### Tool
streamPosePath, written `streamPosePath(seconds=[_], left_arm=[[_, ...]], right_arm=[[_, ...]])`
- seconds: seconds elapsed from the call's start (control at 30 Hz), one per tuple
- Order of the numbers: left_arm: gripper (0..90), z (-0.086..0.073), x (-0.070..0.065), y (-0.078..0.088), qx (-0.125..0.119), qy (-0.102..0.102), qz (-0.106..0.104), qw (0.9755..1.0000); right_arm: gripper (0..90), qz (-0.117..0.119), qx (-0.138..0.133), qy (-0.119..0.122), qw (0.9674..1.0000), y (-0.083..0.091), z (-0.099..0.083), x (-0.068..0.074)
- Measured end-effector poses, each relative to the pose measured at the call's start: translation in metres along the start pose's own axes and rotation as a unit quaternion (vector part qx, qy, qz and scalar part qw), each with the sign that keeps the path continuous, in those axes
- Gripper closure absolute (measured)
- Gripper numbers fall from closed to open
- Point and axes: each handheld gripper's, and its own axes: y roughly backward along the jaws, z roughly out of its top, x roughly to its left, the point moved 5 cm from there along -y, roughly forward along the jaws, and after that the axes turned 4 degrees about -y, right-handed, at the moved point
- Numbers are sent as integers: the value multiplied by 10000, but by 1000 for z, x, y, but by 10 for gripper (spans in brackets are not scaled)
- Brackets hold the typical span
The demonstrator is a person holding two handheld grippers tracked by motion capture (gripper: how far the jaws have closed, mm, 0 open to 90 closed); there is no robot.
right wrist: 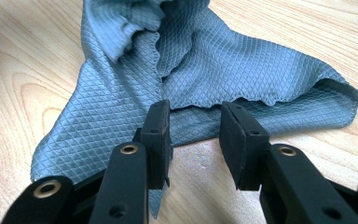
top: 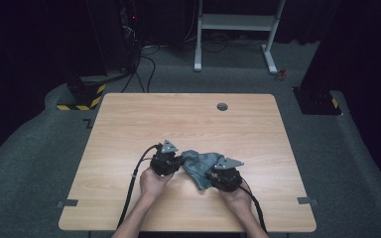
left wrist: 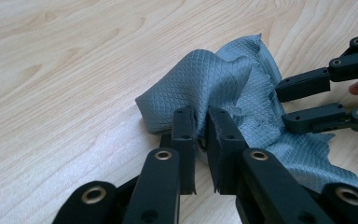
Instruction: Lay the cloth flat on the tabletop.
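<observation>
A crumpled grey cloth [top: 202, 166] lies on the near half of the table [top: 129, 129], between the two grippers. The left gripper [left wrist: 202, 140] has its jaws nearly together, pinching a raised fold at the cloth's edge, with the rest of the cloth bunched up beyond them. The right gripper [right wrist: 193, 135] holds its jaws apart over the cloth's near edge, bare table between them, and its pads press on nothing.

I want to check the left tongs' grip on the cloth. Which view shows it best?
The left gripper view: the left tongs pinch a fold of grey cloth. The high view shows them small; the right gripper view shows cloth.
</observation>
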Motion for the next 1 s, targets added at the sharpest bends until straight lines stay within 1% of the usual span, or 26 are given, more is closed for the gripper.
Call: streamPosePath(seconds=[0.03,0.07,0.13,0.17,0.2,0.27,0.3,0.37,0.43,0.47,0.5,0.53,0.57,0.6,0.63,0.67,0.7,0.73,0.77,0.8,0.83,0.87,0.9,0.93,0.97,1.0], left_arm=[[819,0,3,3,-23,-2,40,10000],[819,-1,8,7,-47,100,20,9999],[820,-2,10,10,-28,115,65,9999],[831,-5,15,12,79,51,210,9997],[832,-5,15,12,79,51,210,9997],[832,-10,27,12,235,45,501,9985],[832,-10,27,12,235,45,501,9985],[830,-14,35,10,375,43,657,9971],[824,-18,40,7,495,77,754,9959],[815,-20,42,6,554,72,771,9955],[787,-21,42,5,560,101,787,9953],[787,-21,42,5,546,121,786,9953],[765,-20,41,7,485,159,774,9957],[730,-19,40,8,428,126,793,9959],[673,-15,32,14,237,51,814,9964],[649,-15,32,14,237,51,814,9964],[649,-12,27,18,121,-6,805,9967],[597,-8,17,25,-44,-207,758,9969],[587,-8,17,25,-44,-207,758,9969],[581,-9,6,25,-2,-416,637,9971],[578,-10,1,24,52,-537,581,9968],[578,-10,1,24,52,-537,581,9968],[578,-12,-5,21,123,-699,520,9961],[579,-14,-8,18,147,-753,495,9958],[578,-15,-10,15,180,-767,454,9959],[579,-15,-10,12,193,-776,465,9957]], right_arm=[[638,-1,0,2,10000,0,0,0],[638,-4,1,-7,10000,0,0,0],[638,-2,1,-8,10000,0,0,0],[638,-2,14,-27,10000,0,0,0],[638,-2,14,-27,10000,0,0,0],[638,-2,15,-27,10000,0,0,0],[638,-2,15,-27,10000,0,0,0],[638,-1,15,-28,10000,0,0,0],[638,-1,16,-30,10000,0,0,0],[638,-3,11,-20,10000,0,0,0],[638,-8,0,-11,10000,0,0,0],[638,-8,0,-11,10000,0,0,0],[638,-7,0,-4,10000,0,0,0],[638,-13,-4,11,10000,0,0,0],[642,-27,-9,38,10000,0,0,0],[642,-27,-9,38,10000,0,0,0],[643,-34,-11,53,10000,0,0,1],[647,-34,-15,71,10000,0,0,1],[647,-34,-15,71,10000,0,0,1],[698,19,-39,68,10000,1,0,1],[725,24,-69,73,9999,2,0,2],[725,24,-69,73,9999,2,0,2],[739,69,-102,121,9999,4,-1,4],[745,203,-145,94,9996,5,0,8],[745,288,-147,108,9994,6,0,10],[743,350,-118,110,9993,6,-1,11]])
